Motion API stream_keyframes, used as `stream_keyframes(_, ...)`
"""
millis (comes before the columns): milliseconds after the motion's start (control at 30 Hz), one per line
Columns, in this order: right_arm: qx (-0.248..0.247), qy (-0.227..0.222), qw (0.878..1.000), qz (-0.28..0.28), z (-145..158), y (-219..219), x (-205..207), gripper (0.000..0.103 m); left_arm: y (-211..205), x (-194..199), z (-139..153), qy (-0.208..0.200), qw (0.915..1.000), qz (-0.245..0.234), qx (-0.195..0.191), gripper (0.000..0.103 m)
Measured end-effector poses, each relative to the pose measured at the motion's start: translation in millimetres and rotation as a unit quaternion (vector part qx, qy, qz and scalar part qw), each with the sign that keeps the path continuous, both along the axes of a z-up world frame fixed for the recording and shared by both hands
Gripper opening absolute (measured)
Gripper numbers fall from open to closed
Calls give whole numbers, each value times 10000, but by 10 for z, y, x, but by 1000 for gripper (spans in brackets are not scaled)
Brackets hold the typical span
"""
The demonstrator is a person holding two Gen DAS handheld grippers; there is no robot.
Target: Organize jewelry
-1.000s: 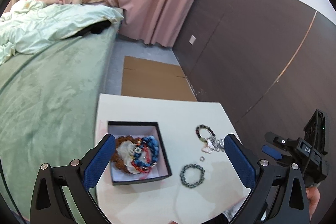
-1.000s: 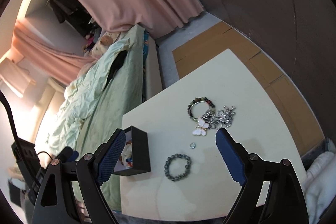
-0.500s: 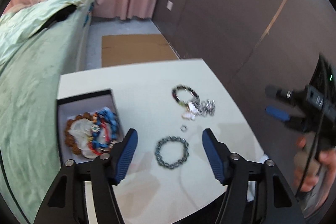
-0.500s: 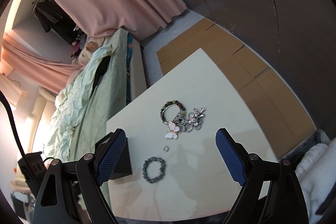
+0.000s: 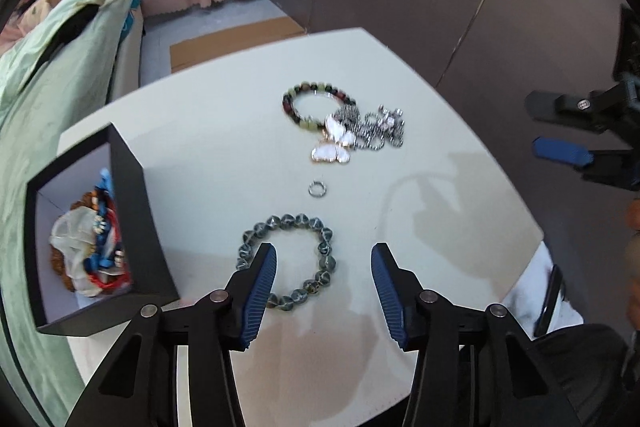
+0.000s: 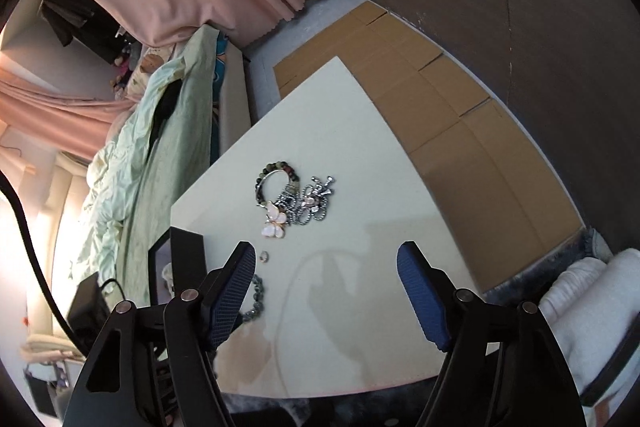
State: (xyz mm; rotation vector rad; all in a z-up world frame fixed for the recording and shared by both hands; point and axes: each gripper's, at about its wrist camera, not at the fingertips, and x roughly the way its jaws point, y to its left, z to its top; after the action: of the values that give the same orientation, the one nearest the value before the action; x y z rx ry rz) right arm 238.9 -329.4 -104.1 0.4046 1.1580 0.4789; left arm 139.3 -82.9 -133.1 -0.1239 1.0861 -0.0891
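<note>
With your left tool (image 5: 323, 271) closing but still empty over the grey bead bracelet (image 5: 287, 259) on the tabletop (image 5: 208, 131), lower it until one side of the ring sits between the pads (image 5: 260, 281), then carry it to the black box (image 5: 132, 195).

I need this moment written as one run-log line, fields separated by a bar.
phase: approach | left gripper: closing, over grey bead bracelet, no grip | right gripper: closing, nothing between fingers | black box: holds jewelry

Left gripper (image 5: 323, 269) over grey bead bracelet (image 5: 287, 261) on white table (image 5: 208, 131), jaws closing, pads not touching; black box (image 5: 132, 211) left.
</note>
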Motion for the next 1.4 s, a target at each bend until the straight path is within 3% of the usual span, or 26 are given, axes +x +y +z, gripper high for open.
stream_keyframes(100, -9, 12, 10000, -19, -8, -38, 15, 75, -14, 30, -73, 69, 10000, -24, 3, 50)
stream_keyframes(167, -9, 17, 10000, -18, -16, -46, 20, 75, -45, 43, -127, 128, 9999, -55, 73, 42)
stream_keyframes(300, -34, 18, 10000, -3, -30, -17, 34, 75, -69, 72, -250, 216, 9996, -49, 157, 38)
stream_keyframes(333, -24, 13, 10000, -5, -30, -17, 33, 75, -70, 78, -265, 240, 9995, -55, 207, 34)
stream_keyframes(400, 12, -29, 10000, 4, -34, 14, 44, 75, -59, 82, -280, 226, 9992, -17, 342, 12)
stream_keyframes(433, 14, -46, 10000, 11, -37, 33, 50, 75, -29, 83, -288, 194, 9992, 24, 346, 11)
stream_keyframes(733, -277, 66, 9994, 194, -211, 349, 148, 58, 137, 98, -29, -261, 9995, 182, -24, 11)
stream_keyframes(900, -467, 194, 9984, 243, -314, 547, 254, 40, 294, 116, 183, -547, 9975, 331, -304, 11)
stream_keyframes(1400, -1099, 289, 9935, 68, -523, 978, 562, 39, 762, 196, 549, -1092, 9880, 666, -861, 10)
